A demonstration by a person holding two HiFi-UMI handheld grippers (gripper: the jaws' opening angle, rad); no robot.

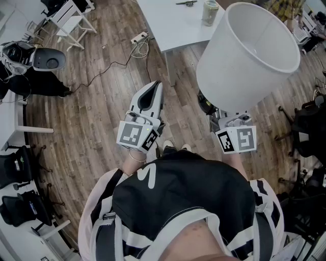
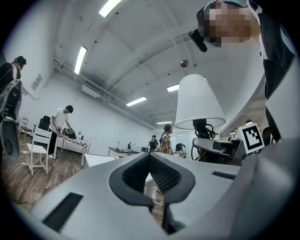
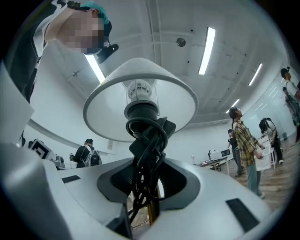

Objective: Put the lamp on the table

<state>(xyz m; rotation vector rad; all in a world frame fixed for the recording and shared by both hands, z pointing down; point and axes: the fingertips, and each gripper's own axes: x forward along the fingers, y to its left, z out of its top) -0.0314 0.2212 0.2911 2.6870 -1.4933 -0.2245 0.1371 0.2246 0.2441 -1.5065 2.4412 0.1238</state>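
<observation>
Item: lamp (image 1: 249,51), top-heavy. Right tool (image 3: 147,187) pinches its cord-wrapped stem (image 3: 143,140); left tool (image 2: 157,176) pressed together, empty. Likely hazard: lamp tipping sideways, slipping from one-tool grip.

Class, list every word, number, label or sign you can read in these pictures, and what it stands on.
No legible words or numbers anywhere.
Left marker cube, right marker cube: square black-and-white patterns, no letters.
Wall notice: too small to read.
Jar label: too blurred to read.
</observation>
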